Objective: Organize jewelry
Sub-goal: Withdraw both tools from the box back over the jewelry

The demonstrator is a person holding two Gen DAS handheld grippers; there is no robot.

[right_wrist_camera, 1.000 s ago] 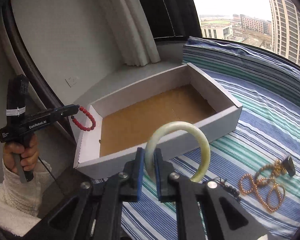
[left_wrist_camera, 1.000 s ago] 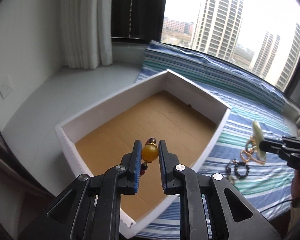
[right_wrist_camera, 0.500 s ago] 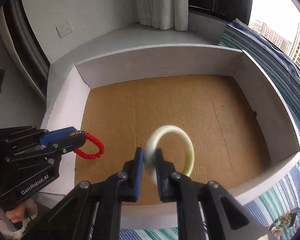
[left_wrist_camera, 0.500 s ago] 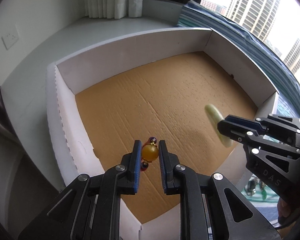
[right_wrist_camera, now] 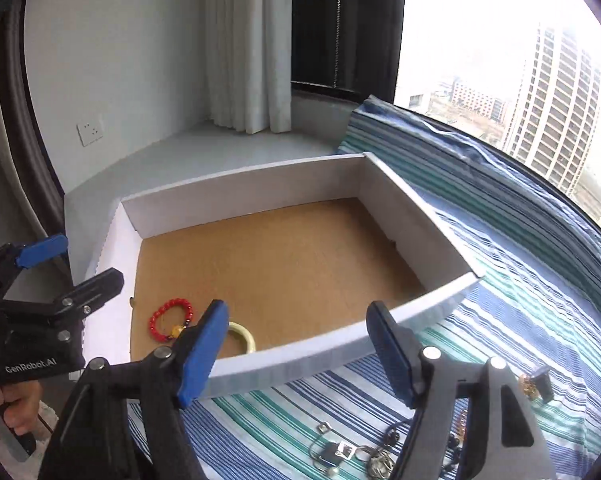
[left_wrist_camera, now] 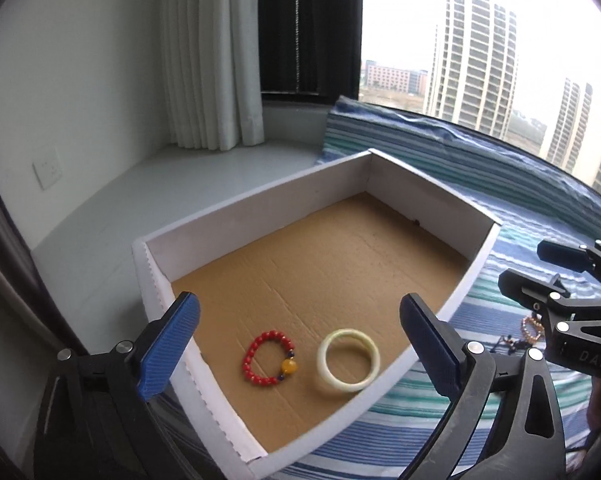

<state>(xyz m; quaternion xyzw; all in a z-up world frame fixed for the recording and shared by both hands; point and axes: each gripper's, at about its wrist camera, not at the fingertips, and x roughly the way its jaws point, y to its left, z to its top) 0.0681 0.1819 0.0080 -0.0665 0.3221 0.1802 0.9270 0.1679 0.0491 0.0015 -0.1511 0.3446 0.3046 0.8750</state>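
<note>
Box [left_wrist_camera: 260,204] of white card with a brown corrugated floor, seen from both wrist views, resting partly on a pale window ledge [left_wrist_camera: 148,200] and partly on a blue-and-green striped cloth [right_wrist_camera: 500,300]. Inside it, near the front wall, lie a red bead bracelet [left_wrist_camera: 267,355] with one amber bead and a pale green bangle [left_wrist_camera: 348,359]; the two sit side by side, close but apart, both flat on the floor of the box. Left tool [left_wrist_camera: 300,340]: blue-padded fingers [left_wrist_camera: 168,344] spread wide, holding nothing, poised above the near corner of the box with the two pieces visible between them. Right tool [right_wrist_camera: 296,354]: fingers likewise spread and empty, held over the front wall of the box; its left finger [right_wrist_camera: 200,352] covers part of the bangle [right_wrist_camera: 242,338] in the right wrist view, so only an arc of it shows there, beside the red bracelet [right_wrist_camera: 170,318]. Each tool appears at the edge of the other's view. Remaining jewelry lies on the striped cloth outside the box: a gold-coloured bead string [left_wrist_camera: 532,328], dark beads [left_wrist_camera: 510,342], and what appear to be small metal clasps or chains [right_wrist_camera: 340,454], partly hidden behind the right tool's frame. White curtain [left_wrist_camera: 212,52], wall socket [right_wrist_camera: 89,130] and tower blocks [left_wrist_camera: 472,60] through the window form the background.
</note>
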